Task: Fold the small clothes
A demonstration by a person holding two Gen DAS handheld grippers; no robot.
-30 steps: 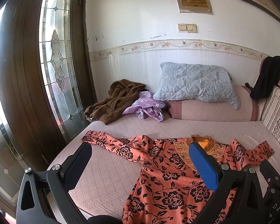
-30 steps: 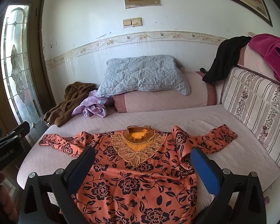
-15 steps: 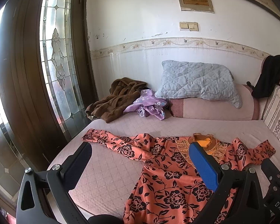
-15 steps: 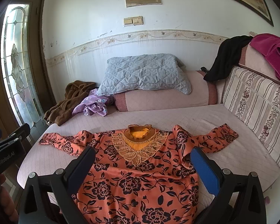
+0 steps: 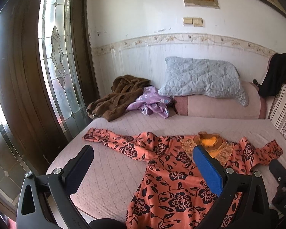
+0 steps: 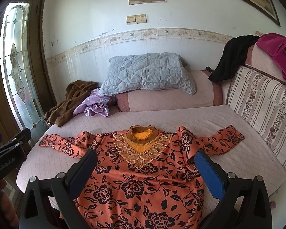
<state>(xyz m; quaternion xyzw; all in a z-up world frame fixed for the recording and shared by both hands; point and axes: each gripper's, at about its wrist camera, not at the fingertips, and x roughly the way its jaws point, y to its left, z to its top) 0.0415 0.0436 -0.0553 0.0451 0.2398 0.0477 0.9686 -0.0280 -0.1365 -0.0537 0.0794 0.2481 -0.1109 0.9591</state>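
An orange blouse with black flowers (image 6: 143,173) lies flat on the pink bed (image 6: 228,126), neck toward the wall, both sleeves spread out; it also shows in the left wrist view (image 5: 173,177). Its gold embroidered collar (image 6: 141,145) faces up. My right gripper (image 6: 145,162) is open and empty, held above the blouse's chest. My left gripper (image 5: 143,158) is open and empty, above the bed near the blouse's left sleeve (image 5: 112,141). The left gripper's body shows at the left edge of the right wrist view (image 6: 7,158).
A grey quilted pillow (image 6: 146,74) lies on a pink bolster (image 6: 167,99) by the wall. A brown robe (image 5: 120,99) and a purple garment (image 5: 152,105) lie at the bed's far left corner. A striped cushion (image 6: 263,106), black and magenta clothes are on the right. A glass door (image 5: 53,61) stands left.
Both grippers have drawn back and risen slightly, so the blouse and bed sit a little lower and farther in view. The blouse has not moved.
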